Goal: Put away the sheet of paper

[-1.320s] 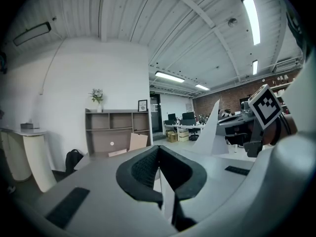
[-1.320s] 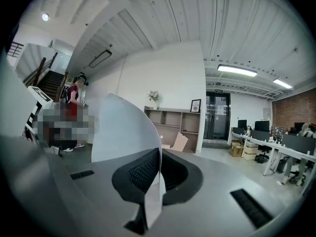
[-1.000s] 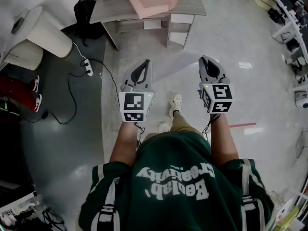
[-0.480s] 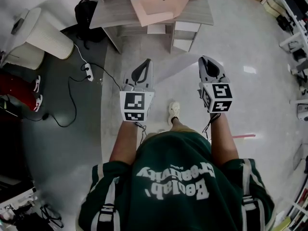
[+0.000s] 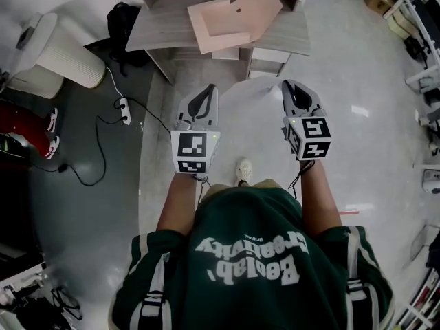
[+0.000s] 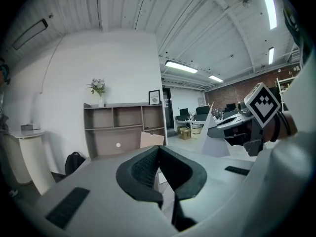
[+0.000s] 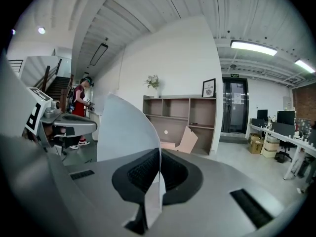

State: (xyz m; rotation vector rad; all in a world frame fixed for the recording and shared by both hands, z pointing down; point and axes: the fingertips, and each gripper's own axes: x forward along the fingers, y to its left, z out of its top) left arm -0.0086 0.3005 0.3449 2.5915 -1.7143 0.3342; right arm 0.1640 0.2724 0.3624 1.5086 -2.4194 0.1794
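Observation:
The sheet of paper (image 7: 123, 132) is white and curls up and to the left out of my right gripper (image 7: 158, 154), which is shut on its edge. In the head view the sheet (image 5: 261, 98) shows as a pale patch between the two grippers, above the floor. The left gripper view catches it as a white triangle (image 6: 213, 137) beside the right gripper's marker cube (image 6: 261, 104). My left gripper (image 5: 201, 98) is held level with the right gripper (image 5: 297, 95), its jaws shut with nothing seen in them. Ahead stands a grey desk (image 5: 158, 29) with open shelves (image 7: 180, 115).
Pinkish boards (image 5: 227, 16) lean on the desk, above white drawers (image 5: 268, 64). A white cylindrical bin (image 5: 58, 47), a black backpack (image 5: 124, 16) and a power strip with cable (image 5: 124, 104) lie to the left. A person in red (image 7: 79, 102) stands far left.
The desk and its boards have slid down the head view, nearer to me, as the person walks forward. Both grippers keep the same pose and the same grip.

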